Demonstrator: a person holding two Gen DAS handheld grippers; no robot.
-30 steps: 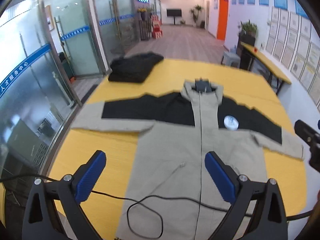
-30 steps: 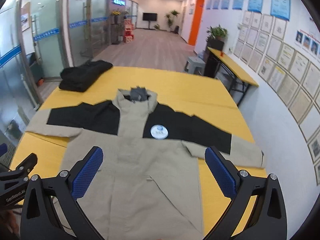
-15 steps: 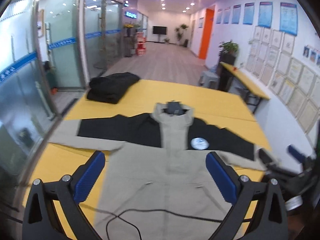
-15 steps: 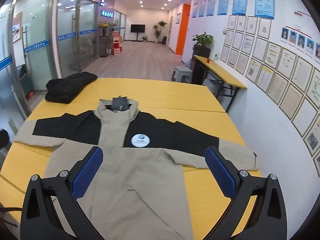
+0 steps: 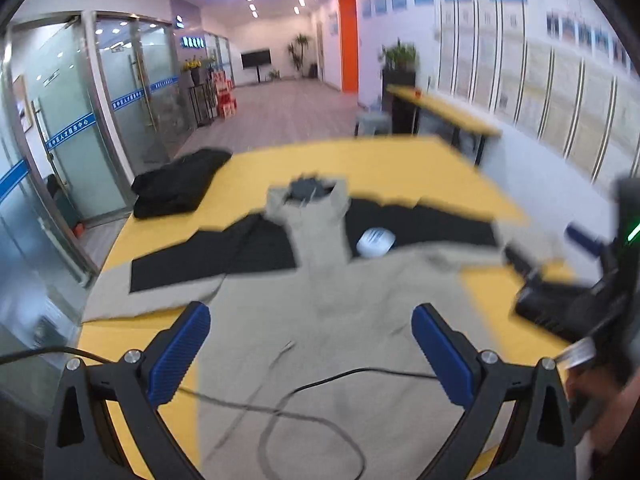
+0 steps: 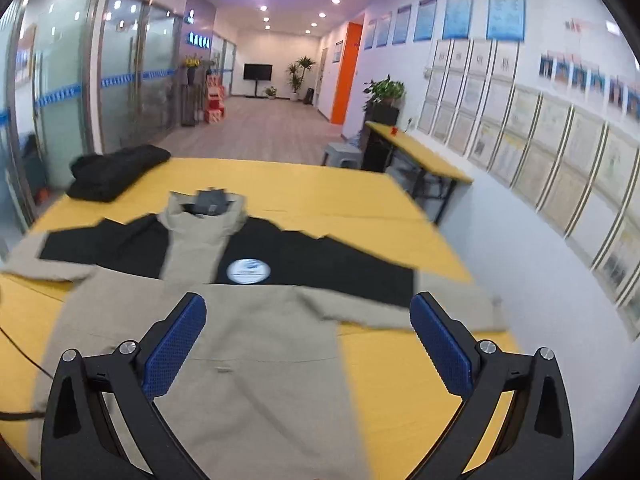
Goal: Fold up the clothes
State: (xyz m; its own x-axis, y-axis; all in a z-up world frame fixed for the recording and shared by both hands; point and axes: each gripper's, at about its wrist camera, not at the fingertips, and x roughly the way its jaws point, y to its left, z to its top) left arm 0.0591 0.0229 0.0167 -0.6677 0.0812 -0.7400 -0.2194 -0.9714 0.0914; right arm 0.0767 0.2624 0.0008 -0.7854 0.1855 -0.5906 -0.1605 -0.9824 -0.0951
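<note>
Yellow tabletop fills the lower half of both views, with glass partitions to the left and a wall of framed sheets to the right. Jacket lies flat and face up across the tabletop's near half, spread out and unfolded: beige body, black band across chest and upper sleeves, beige cuffs. Both sleeves stretch straight out to the sides; collar points away from the cameras. Black bundle of folded cloth sits at the far left corner of the tabletop, well apart from the jacket. Second, narrower yellow table stands against the right wall with a potted plant behind it. Left gripper hangs above the jacket's lower body, jaws wide, nothing between the blue pads. Right gripper hangs over the jacket's right side near its outstretched sleeve, jaws wide, nothing held; from the left view it shows blurred at the right edge. A thin black cable loops across the jacket's hem. Round white badge sits on the black chest band just beside the beige front strip. Both views are motion-blurred.
</note>
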